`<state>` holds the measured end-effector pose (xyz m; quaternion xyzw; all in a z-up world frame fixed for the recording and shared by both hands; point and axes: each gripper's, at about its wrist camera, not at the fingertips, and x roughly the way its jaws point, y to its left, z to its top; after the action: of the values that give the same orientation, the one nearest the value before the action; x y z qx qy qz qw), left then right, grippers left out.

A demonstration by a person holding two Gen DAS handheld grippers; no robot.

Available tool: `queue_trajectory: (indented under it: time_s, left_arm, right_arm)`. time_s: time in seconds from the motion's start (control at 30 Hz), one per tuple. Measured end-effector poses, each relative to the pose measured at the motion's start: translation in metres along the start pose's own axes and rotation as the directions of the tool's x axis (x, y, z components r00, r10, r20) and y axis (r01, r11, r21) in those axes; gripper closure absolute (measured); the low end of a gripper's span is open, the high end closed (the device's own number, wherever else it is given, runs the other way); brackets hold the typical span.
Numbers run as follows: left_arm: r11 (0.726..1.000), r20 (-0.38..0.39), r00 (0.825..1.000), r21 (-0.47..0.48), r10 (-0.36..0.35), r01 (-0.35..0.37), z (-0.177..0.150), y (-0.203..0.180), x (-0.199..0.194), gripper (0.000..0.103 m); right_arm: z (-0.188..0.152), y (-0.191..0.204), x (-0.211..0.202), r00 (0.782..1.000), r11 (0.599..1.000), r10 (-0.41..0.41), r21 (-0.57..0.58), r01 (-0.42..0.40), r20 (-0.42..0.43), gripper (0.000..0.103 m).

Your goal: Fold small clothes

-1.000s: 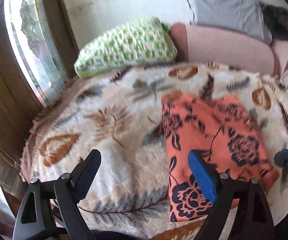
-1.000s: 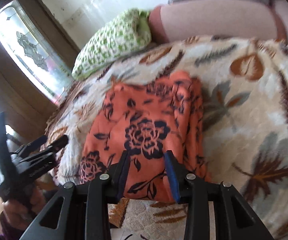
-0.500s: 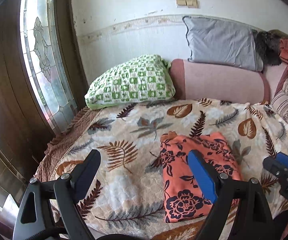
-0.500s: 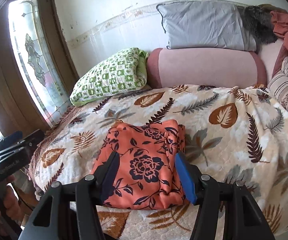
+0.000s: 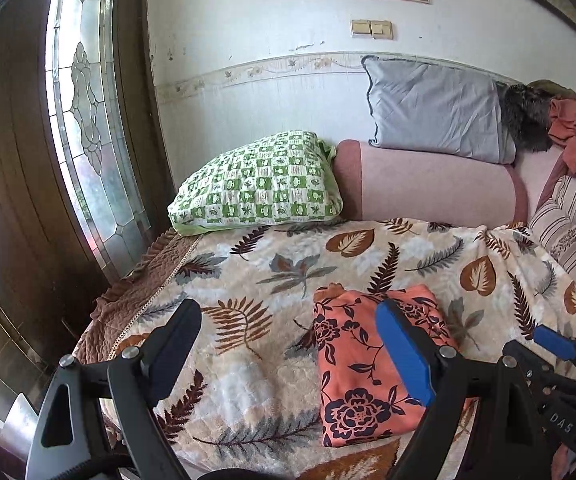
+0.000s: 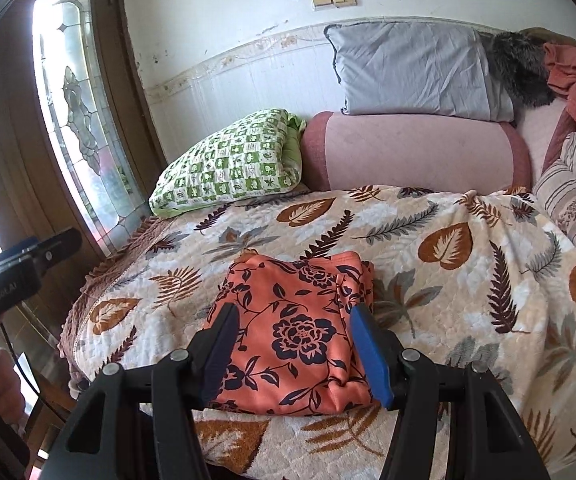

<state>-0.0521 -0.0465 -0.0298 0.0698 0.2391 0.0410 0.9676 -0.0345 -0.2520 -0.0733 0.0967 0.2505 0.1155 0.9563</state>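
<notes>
A folded orange garment with dark flowers lies flat near the front edge of the leaf-patterned blanket; it also shows in the right wrist view. My left gripper is open and empty, held above and in front of the bed, left of the garment. My right gripper is open and empty, held back above the garment's near edge. The right gripper also shows at the right edge of the left wrist view. The left gripper also shows at the left edge of the right wrist view.
A green checked pillow lies at the back left of the bed. A pink bolster with a grey pillow on it runs along the wall. Striped cushions sit at the right. A stained-glass door stands left.
Both grippers have pulled back and up from the garment, so more of the room shows. The right gripper's jaws have opened wider. The folded garment stays in place.
</notes>
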Motion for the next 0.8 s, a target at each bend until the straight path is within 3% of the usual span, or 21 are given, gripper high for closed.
queue_trajectory:
  time_s: [0.8]
  left_arm:
    - [1.000,-0.016,1.000,-0.004,-0.006,0.006,-0.002,0.008,0.003,0.014]
  right_arm:
    - [-0.006,0.020,0.011,1.000,0.998,0.021,-0.057,-0.022,-0.020,0.042]
